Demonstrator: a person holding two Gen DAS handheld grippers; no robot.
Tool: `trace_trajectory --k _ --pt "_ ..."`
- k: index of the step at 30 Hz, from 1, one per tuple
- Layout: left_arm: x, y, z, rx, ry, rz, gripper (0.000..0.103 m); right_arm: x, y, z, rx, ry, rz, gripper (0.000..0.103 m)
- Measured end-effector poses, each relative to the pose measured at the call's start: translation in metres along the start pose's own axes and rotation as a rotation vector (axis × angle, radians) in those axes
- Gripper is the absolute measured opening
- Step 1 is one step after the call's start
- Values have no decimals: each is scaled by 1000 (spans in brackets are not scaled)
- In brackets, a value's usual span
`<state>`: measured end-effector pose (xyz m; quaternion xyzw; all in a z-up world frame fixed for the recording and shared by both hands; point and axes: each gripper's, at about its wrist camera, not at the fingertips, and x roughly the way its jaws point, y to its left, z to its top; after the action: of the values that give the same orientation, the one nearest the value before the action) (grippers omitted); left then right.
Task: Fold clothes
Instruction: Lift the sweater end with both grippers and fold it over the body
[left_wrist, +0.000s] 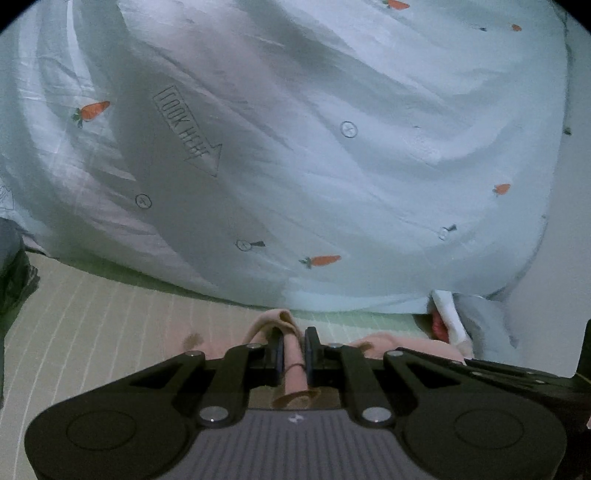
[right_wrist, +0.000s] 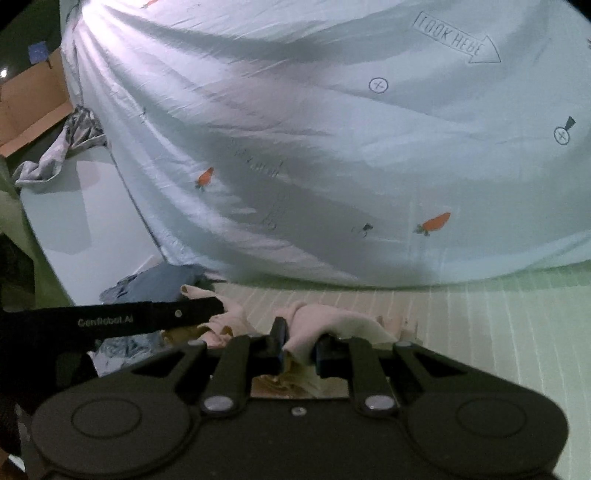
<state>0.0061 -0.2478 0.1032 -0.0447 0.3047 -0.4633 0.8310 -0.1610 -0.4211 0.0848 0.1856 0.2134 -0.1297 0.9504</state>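
Observation:
A pale pink garment (left_wrist: 293, 354) is pinched between the jaws of my left gripper (left_wrist: 294, 341), which is shut on a narrow fold of it. More of the same pink garment (right_wrist: 332, 321) bunches over my right gripper (right_wrist: 301, 338), whose jaws are shut on a thicker fold. Both grippers hold the cloth above a light green striped bed surface (left_wrist: 92, 314). In the right wrist view the other gripper's black body (right_wrist: 147, 317) reaches in from the left, close beside mine.
A large light blue sheet (left_wrist: 314, 147) printed with carrots hangs across the back of both views. Blue clothes (right_wrist: 159, 280) lie heaped at its foot, and a grey striped cloth (right_wrist: 62, 147) with a cardboard box (right_wrist: 29, 107) sits far left. A red and white item (left_wrist: 447, 321) lies at the right.

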Motion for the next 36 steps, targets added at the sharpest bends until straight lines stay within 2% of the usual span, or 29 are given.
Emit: trace_trajectory --k 6,11,15,19,23,26,31,34,36 --pt "41 17 13 -6 18 38 12 42 -19 18 12 9 -26 15" --pt "93 43 17 -28 77 72 12 91 -42 24 37 44 -44 15" --pt "140 67 3 -52 169 116 12 139 -60 14 48 110 -79 15" --pt "175 92 -18 -106 257 166 12 184 -80 -7 80 219 -123 15" --pt "195 111 -36 -146 312 207 12 215 -95 -32 96 319 -157 16" --pt "201 116 -41 -141 329 215 13 225 -103 -42 131 350 -154 17" --pt "204 117 -31 -152 339 222 14 232 -106 -31 133 387 -134 20" --pt "197 116 -16 -167 296 235 26 232 -111 -13 150 365 -111 25" --pt "190 117 -3 -174 251 246 51 226 -113 0 174 314 -106 36"
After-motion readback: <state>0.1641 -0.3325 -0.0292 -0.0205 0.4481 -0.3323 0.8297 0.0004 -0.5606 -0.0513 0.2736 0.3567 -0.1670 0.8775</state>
